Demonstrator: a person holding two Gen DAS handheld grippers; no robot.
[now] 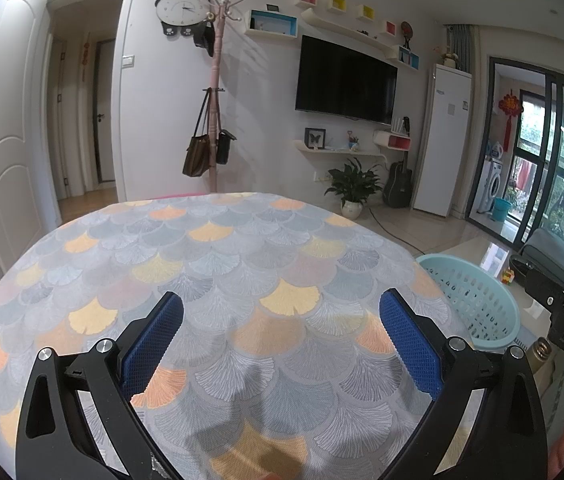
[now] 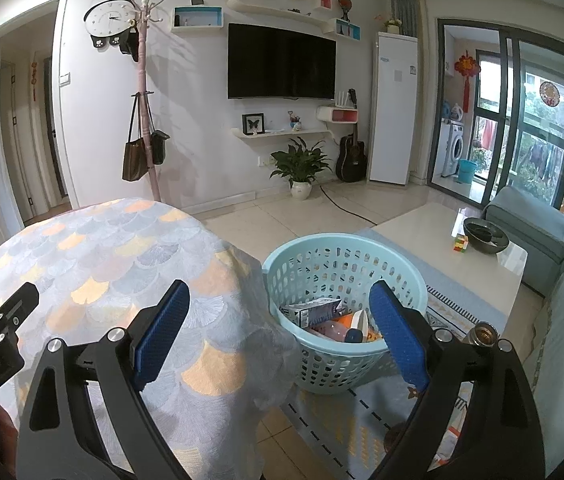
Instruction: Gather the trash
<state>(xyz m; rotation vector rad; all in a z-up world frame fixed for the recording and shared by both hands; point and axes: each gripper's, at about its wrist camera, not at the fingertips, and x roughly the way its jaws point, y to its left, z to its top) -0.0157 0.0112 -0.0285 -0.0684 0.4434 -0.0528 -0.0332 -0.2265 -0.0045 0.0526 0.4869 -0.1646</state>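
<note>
Your left hand-held gripper (image 1: 281,322) and right hand-held gripper (image 2: 280,314) both hang spread wide and grip nothing. The trash (image 2: 324,320), a carton and bottles, lies inside the pale blue basket (image 2: 402,276) on the floor at 3 o'clock of the bench (image 1: 210,256). The bench's fan-patterned cloth shows bare, so collecting looks nearly done; next, scan for leftovers. Beyond, at 12 o'clock: a wall television (image 2: 282,62).

Table (image 1: 210,264), fan-patterned tablecloth (image 1: 282,340) over it
</note>
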